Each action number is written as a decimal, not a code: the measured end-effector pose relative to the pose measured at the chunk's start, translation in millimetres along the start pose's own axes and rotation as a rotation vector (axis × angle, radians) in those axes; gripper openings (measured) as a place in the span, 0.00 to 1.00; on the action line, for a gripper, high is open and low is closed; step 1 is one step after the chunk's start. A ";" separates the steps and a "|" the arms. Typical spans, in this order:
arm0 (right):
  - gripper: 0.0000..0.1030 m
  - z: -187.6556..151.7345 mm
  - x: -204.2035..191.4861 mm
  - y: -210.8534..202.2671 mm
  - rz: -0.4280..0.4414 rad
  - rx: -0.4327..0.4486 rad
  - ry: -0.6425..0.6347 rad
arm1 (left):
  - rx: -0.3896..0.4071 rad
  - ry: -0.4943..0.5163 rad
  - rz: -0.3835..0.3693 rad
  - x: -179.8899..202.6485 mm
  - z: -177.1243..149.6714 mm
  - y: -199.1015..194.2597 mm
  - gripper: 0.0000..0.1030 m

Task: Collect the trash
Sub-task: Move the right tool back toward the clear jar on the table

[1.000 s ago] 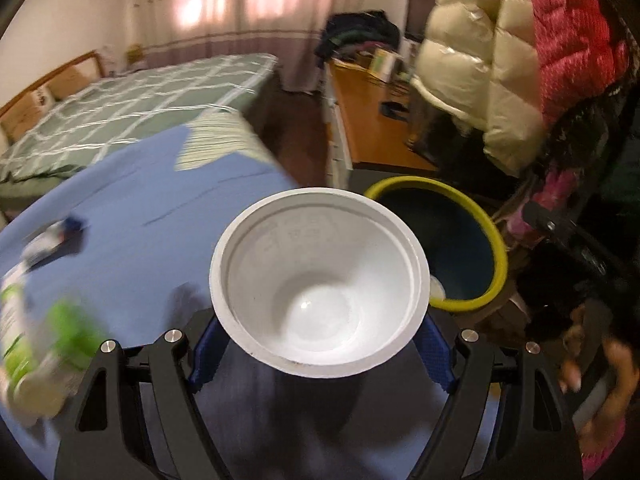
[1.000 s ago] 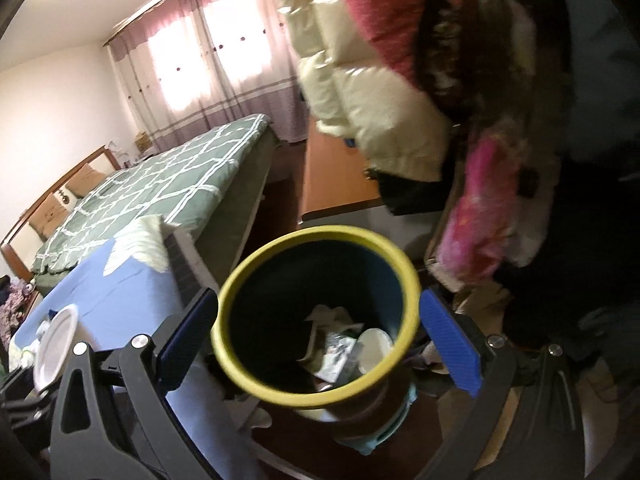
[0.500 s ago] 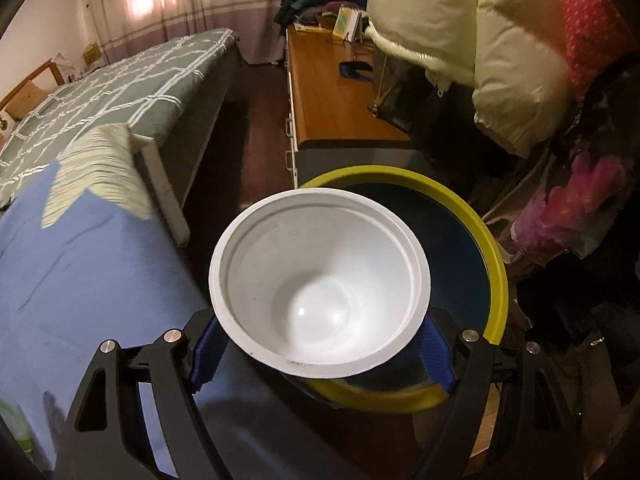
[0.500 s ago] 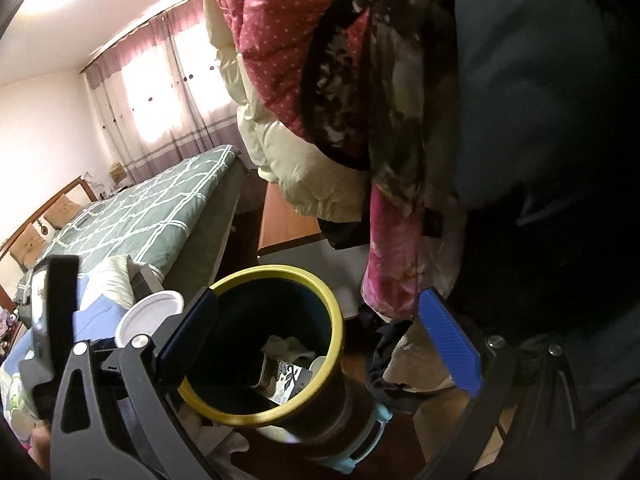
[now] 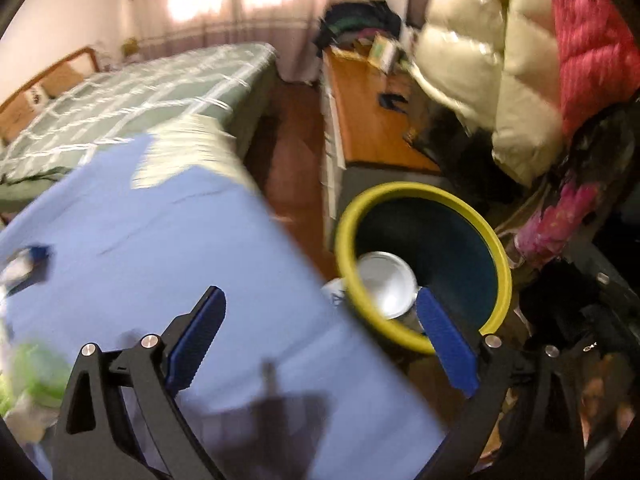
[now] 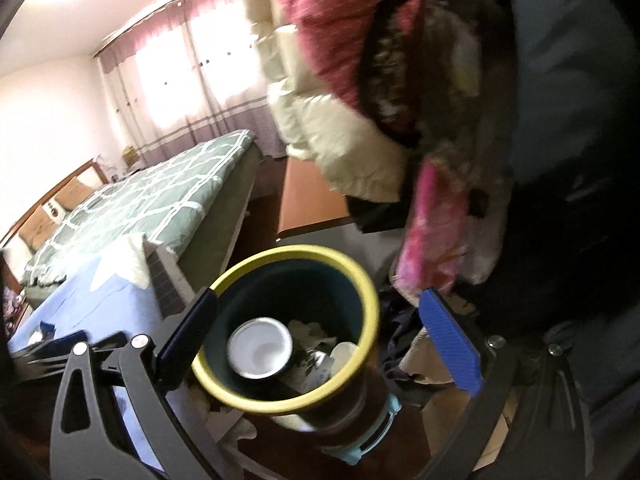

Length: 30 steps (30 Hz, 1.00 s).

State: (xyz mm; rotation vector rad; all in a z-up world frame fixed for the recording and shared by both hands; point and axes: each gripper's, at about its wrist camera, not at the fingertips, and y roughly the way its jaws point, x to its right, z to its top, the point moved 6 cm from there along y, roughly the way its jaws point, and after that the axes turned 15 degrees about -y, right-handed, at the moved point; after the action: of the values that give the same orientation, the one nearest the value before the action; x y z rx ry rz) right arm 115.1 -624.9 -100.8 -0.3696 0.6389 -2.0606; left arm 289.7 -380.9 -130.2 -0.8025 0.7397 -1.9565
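Observation:
A dark bin with a yellow rim (image 5: 424,190) (image 6: 296,256) stands on the floor beside the blue table. A white plastic bowl (image 5: 386,284) (image 6: 260,348) lies inside it on crumpled paper and wrappers (image 6: 316,344). My left gripper (image 5: 320,340) is open and empty, over the table's edge, left of the bin. My right gripper (image 6: 316,340) is open and empty above the bin, its jaws wide on either side of the rim. Blurred green-and-white trash (image 5: 36,376) lies on the table at the far left.
The blue-covered table (image 5: 168,240) fills the left. A green checked bed (image 5: 132,96) lies behind it. A wooden desk (image 5: 372,116) stands past the bin. Hanging jackets (image 5: 520,64) crowd the right side. A small blue-white item (image 5: 28,260) lies on the table.
My left gripper has opened and let go of the white bowl, which now lies in the bin. The left gripper has swung back left over the table. The right gripper shifted slightly.

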 end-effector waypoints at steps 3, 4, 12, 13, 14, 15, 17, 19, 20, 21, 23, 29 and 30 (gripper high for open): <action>0.93 -1.5 -28.0 -0.5 0.038 -0.006 -0.045 | 0.073 -0.045 0.026 -43.0 -2.5 -38.3 0.94; 0.93 -1.8 -37.0 -0.6 0.048 -0.007 -0.061 | 0.097 -0.066 0.031 -60.8 -4.4 -53.5 0.94; 0.93 -7.4 -139.5 -9.4 0.207 -0.025 -0.216 | 0.288 -0.234 0.197 -198.7 -12.1 -141.4 0.95; 0.93 -8.4 -155.0 -11.2 0.236 -0.029 -0.237 | 0.319 -0.251 0.242 -219.7 -13.9 -151.7 0.95; 0.93 -9.3 -166.8 -12.1 0.257 -0.031 -0.253 | 0.338 -0.263 0.271 -234.5 -15.2 -158.5 0.95; 0.93 -10.8 -184.0 -14.3 0.284 -0.034 -0.278 | 0.358 -0.282 0.306 -253.1 -17.1 -166.1 0.95; 0.93 -14.9 -217.8 -17.8 0.334 -0.039 -0.342 | 0.388 -0.330 0.360 -288.5 -21.1 -179.1 0.95; 0.93 -18.3 -249.8 -24.0 0.383 -0.039 -0.402 | 0.419 -0.380 0.406 -320.5 -28.9 -190.7 0.95; 0.93 -19.9 -261.2 -25.8 0.407 -0.038 -0.426 | 0.435 -0.410 0.438 -339.6 -33.3 -196.7 0.95; 0.93 -21.8 -278.5 -29.0 0.440 -0.039 -0.459 | 0.447 -0.431 0.455 -350.7 -36.6 -200.1 0.95; 0.93 -25.5 -310.1 -34.0 0.491 -0.043 -0.526 | 0.470 -0.480 0.478 -372.0 -44.4 -207.2 0.95; 0.93 -33.4 -371.8 -40.0 0.569 -0.037 -0.669 | 0.499 -0.600 0.489 -408.1 -58.9 -219.6 0.95; 0.93 -36.8 -379.6 -37.5 0.571 -0.043 -0.696 | 0.496 -0.606 0.489 -410.4 -60.4 -219.8 0.95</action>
State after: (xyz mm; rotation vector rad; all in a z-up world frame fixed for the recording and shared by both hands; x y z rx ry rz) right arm 274.1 -276.5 -114.6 -0.7812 0.3045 -1.2572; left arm 304.4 87.6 -104.7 -0.7551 0.0588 -1.2685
